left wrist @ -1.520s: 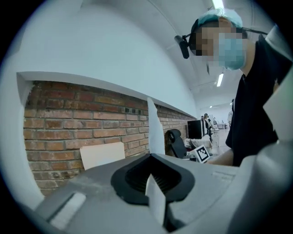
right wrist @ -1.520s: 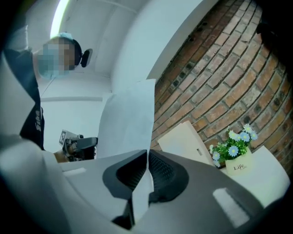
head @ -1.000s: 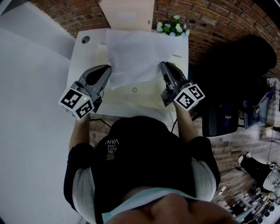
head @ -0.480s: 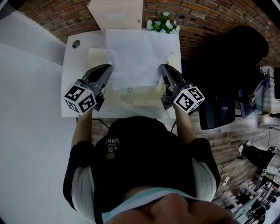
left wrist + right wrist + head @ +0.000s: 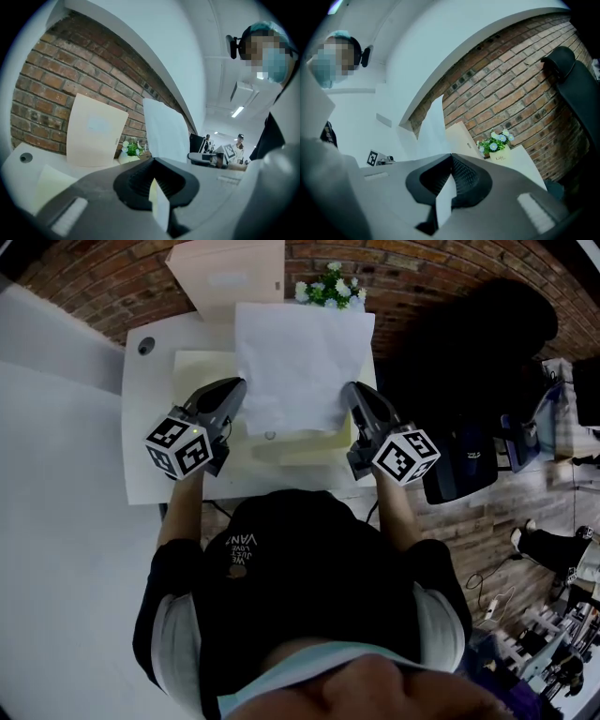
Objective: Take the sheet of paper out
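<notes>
A white sheet of paper (image 5: 298, 362) hangs in the air above the table, held by its two near corners. My left gripper (image 5: 236, 390) is shut on the sheet's left corner, and the paper's edge (image 5: 159, 206) shows pinched between its jaws. My right gripper (image 5: 349, 392) is shut on the right corner, where a strip of the sheet (image 5: 443, 201) sticks out of the closed jaws. Under the sheet a pale yellow folder (image 5: 202, 371) lies flat on the white table (image 5: 150, 446).
A cream folder (image 5: 230, 277) leans upright against the brick wall at the back. A small pot of flowers (image 5: 328, 285) stands beside it. A dark office chair (image 5: 469, 343) sits to the right of the table. Other people (image 5: 240, 140) stand far off.
Both grippers, still shut on the sheet, have moved a little nearer to me and lower. The head view has shifted, so the table and folder sit further left.
</notes>
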A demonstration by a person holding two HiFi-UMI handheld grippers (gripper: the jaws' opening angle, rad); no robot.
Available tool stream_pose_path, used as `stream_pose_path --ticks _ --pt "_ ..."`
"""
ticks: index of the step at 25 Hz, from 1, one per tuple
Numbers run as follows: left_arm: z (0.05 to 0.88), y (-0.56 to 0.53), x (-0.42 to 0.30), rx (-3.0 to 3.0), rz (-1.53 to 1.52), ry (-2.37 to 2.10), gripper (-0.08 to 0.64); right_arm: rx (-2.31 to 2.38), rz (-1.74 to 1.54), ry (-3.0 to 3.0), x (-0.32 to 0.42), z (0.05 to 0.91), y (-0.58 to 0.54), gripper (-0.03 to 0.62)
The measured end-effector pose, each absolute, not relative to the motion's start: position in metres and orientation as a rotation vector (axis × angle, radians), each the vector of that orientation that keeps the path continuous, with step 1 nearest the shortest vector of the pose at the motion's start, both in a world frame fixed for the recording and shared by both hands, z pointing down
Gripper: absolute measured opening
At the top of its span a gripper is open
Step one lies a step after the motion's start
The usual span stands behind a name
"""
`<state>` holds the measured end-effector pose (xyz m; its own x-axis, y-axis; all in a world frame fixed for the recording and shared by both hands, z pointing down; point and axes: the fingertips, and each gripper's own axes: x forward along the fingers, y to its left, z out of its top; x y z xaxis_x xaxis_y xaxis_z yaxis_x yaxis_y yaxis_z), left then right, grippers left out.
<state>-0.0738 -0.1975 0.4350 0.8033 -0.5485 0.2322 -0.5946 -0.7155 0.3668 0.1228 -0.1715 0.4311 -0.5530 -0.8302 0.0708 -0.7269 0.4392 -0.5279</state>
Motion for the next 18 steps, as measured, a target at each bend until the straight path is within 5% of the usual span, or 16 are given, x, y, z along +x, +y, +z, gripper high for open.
stream_pose_path --ticks 18 --pt "0.458 -0.184 -0.051 2.58 0.201 -0.805 0.002 -1.516 -0.781 2.423 0.142 0.447 -0.143 -0.009"
